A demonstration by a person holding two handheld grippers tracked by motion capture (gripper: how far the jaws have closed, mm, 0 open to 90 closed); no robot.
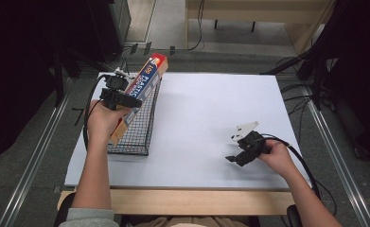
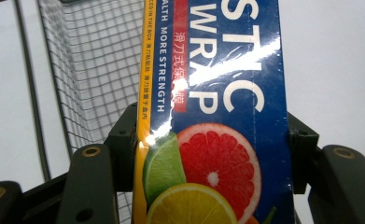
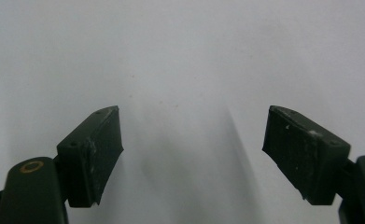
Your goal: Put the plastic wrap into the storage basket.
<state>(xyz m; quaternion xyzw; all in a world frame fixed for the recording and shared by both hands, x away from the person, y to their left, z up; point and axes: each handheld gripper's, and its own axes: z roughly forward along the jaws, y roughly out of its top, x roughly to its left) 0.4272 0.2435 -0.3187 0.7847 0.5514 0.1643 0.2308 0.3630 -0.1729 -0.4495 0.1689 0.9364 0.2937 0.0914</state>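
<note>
Left gripper (image 2: pixel 213 154) clamped on the plastic wrap box (image 2: pixel 213 93); its own view shows the fruit print and jaws on both long sides. High view: box (image 1: pixel 142 90) tilted over the wire basket (image 1: pixel 142 127) at the tabletop's left edge. Right gripper (image 3: pixel 192 154) wide open, empty, low over the white tabletop (image 1: pixel 211 118) near the front right corner. Dark room, grey floor.

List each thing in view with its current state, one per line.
Plastic wrap box: clamped in the left gripper, tilted over the basket.
Wire basket: upright on the table, open-topped.
Left gripper: shut on the box.
Right gripper: open, holding nothing, low over the white table.
</note>
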